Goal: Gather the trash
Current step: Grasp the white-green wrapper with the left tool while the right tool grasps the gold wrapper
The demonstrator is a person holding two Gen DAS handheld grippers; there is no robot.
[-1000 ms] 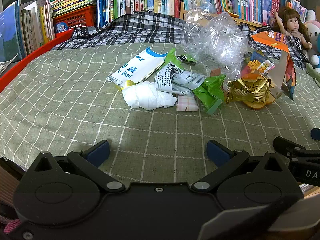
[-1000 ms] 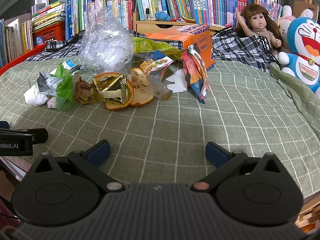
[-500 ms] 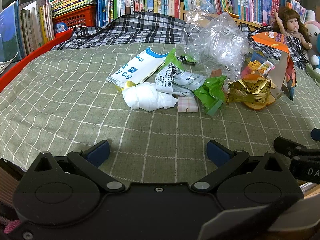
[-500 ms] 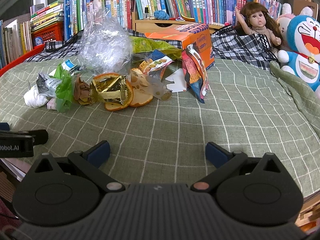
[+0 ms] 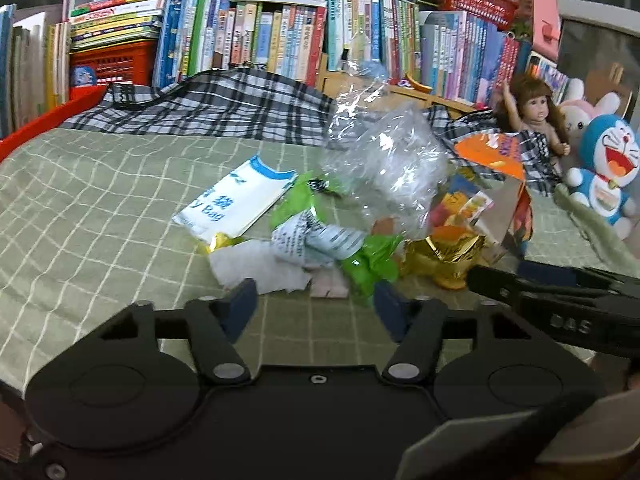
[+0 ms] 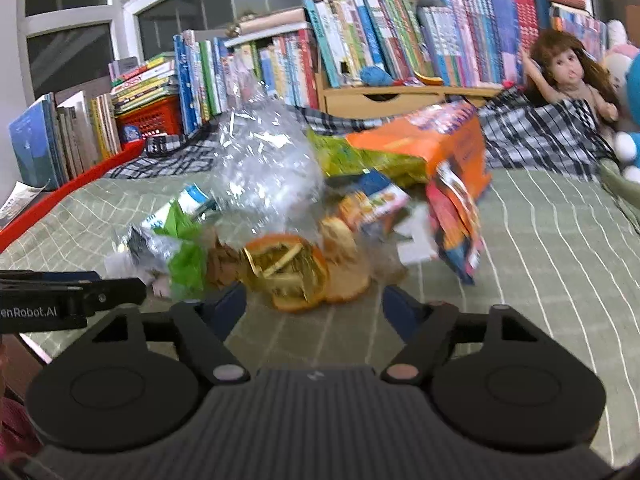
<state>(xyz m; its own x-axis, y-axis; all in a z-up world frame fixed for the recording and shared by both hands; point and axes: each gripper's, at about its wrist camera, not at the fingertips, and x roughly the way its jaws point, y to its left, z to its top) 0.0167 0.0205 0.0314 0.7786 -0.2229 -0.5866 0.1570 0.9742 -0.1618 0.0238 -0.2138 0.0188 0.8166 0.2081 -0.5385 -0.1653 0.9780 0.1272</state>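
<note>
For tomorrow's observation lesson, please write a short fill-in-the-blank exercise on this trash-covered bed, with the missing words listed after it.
1. Both the left gripper and the right gripper have their jaws ____.
2. The gold foil wrapper lies on a slice of ____.
3. The torn carton at the back of the pile is mainly ____ in colour.
4. The clear plastic bag stands in front of a row of ____.

Missing words: open; orange; orange; books

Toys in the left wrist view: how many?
3, clustered at far right: brown-haired plastic doll, pink-and-white rabbit plush beside it, blue-and-white cat plush in front. More may be hidden behind them.
</note>
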